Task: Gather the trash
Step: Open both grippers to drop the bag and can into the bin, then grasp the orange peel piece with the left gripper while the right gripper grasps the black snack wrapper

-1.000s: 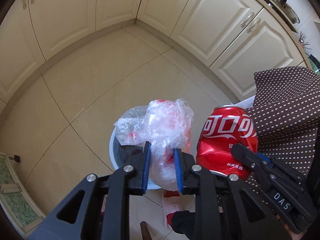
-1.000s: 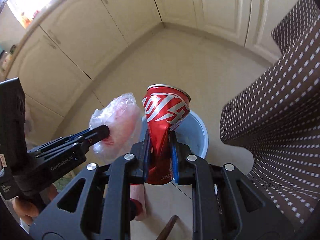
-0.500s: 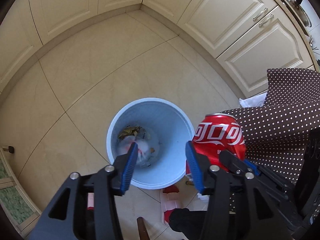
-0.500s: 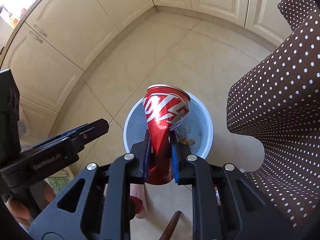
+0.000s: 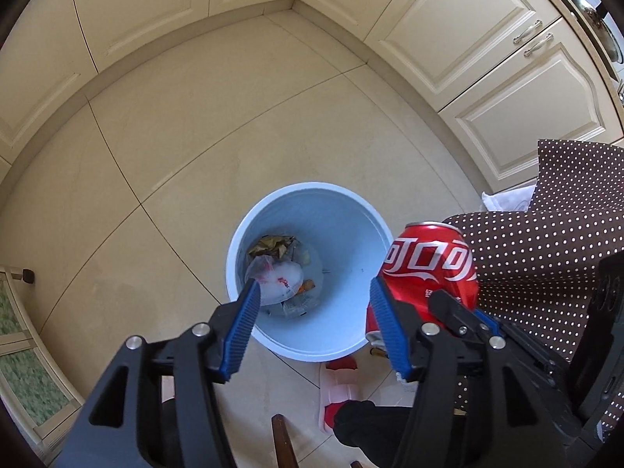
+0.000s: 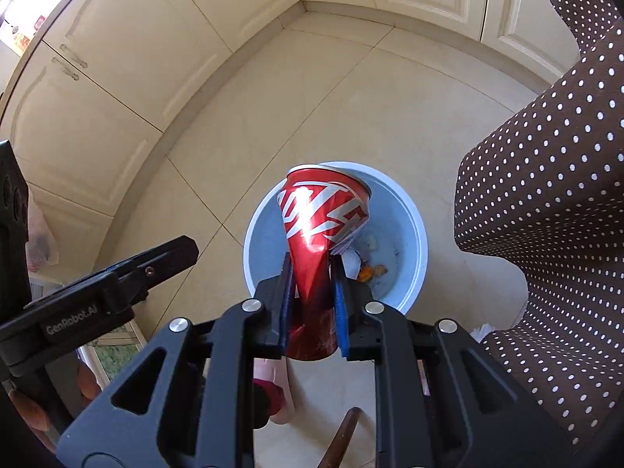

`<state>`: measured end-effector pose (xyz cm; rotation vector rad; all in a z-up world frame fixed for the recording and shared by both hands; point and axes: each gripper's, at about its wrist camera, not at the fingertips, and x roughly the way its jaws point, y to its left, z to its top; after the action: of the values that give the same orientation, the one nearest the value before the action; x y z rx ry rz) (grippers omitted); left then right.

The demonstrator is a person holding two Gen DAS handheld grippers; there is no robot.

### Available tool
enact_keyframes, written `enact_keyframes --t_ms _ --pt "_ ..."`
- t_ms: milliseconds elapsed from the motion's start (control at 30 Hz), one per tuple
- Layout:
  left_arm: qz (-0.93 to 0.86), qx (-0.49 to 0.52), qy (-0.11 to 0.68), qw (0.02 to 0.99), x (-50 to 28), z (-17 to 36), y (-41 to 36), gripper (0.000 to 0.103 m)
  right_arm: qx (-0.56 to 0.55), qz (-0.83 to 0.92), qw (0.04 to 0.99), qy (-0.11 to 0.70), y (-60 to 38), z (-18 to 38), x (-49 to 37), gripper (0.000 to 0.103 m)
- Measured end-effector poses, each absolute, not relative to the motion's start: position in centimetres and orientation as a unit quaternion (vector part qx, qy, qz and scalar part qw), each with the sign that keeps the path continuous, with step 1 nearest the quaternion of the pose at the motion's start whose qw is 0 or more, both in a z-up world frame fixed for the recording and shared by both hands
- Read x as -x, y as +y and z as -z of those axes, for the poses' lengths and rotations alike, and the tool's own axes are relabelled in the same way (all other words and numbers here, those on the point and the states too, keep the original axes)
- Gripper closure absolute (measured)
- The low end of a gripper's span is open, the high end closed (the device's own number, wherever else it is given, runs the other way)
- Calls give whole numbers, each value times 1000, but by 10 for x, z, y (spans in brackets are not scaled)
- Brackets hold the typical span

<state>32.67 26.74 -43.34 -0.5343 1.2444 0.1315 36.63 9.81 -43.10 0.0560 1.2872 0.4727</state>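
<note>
A light blue bin [image 5: 343,214] stands on the tiled floor, and it also shows in the right wrist view [image 6: 413,234]. A crumpled clear plastic bag [image 5: 279,279] lies inside it among other scraps. My left gripper [image 5: 312,292] is open and empty above the bin's near rim. My right gripper [image 6: 312,269] is shut on a dented red cola can [image 6: 319,230] and holds it over the bin. The can [image 5: 429,265] also shows at the right in the left wrist view.
A brown polka-dot cloth [image 6: 546,214] hangs at the right, close to the bin. Cream cabinets [image 5: 448,27] line the far walls. A red and white slipper [image 5: 339,386] lies on the floor below the bin. A glass door frame [image 5: 23,351] is at the left.
My left gripper opened and let go of the plastic bag, which dropped into the bin. My right gripper moved the can further over the bin.
</note>
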Motion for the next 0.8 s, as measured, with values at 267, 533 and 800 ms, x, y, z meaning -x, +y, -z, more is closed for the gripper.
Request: enact_keyframes --t_ms 267,533,800 --pt "-60 258 572 776 -324 432 274 45 -42 -221 768 600 109 435 -370 82" --pt "-57 258 569 779 -323 427 272 45 -53 -222 761 607 105 442 -373 71" --pt "-43 250 569 783 -319 421 260 45 -41 -213 779 589 93 423 -366 58"
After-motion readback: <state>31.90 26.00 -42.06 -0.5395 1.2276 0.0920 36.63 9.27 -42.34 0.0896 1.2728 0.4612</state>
